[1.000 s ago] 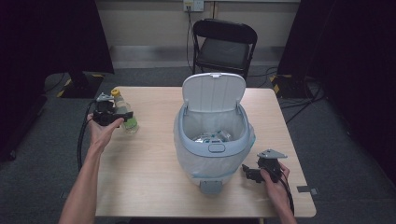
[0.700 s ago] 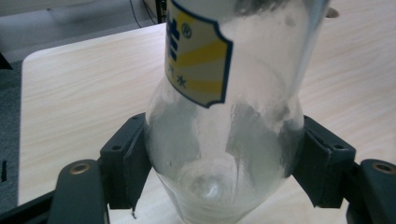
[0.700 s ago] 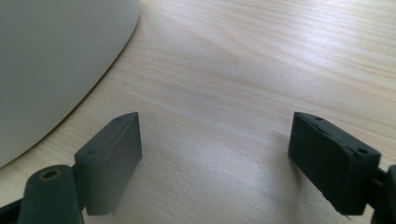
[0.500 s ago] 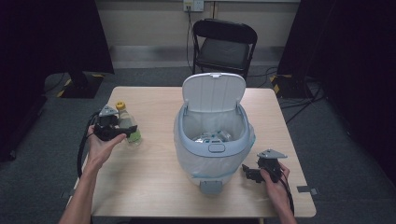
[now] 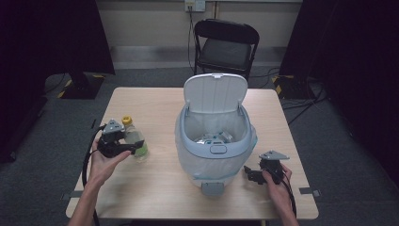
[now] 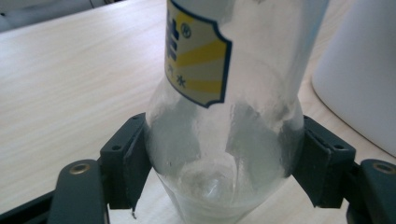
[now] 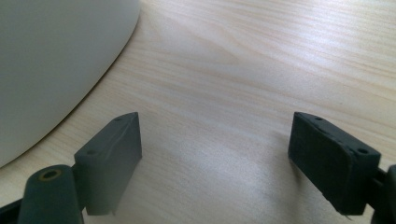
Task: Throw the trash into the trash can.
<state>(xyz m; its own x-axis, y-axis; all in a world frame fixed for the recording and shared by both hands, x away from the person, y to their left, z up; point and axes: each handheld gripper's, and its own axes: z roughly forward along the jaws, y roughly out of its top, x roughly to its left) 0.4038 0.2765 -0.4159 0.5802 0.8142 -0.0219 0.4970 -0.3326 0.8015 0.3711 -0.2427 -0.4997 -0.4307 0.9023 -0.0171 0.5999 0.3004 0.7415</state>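
Pale wooden bench [image 5: 155,186] at frame centre: left tool [image 5: 123,145] clamped across upright bottle [image 5: 134,140], open bin [image 5: 214,141] lying to its right, nearer than right tool [image 5: 251,174], jaws apart and empty, lower right.

Studio-like lab, black curtains [image 5: 56,37], lone folding chair [image 5: 226,44], taped cables [image 5: 301,94]

Two handheld black two-jaw grippers [image 5: 123,147], bare forearms.
Grey triangular top plates [image 5: 274,155], trailing black cables [image 5: 86,162], brass-ringed screw holes [image 6: 79,168].
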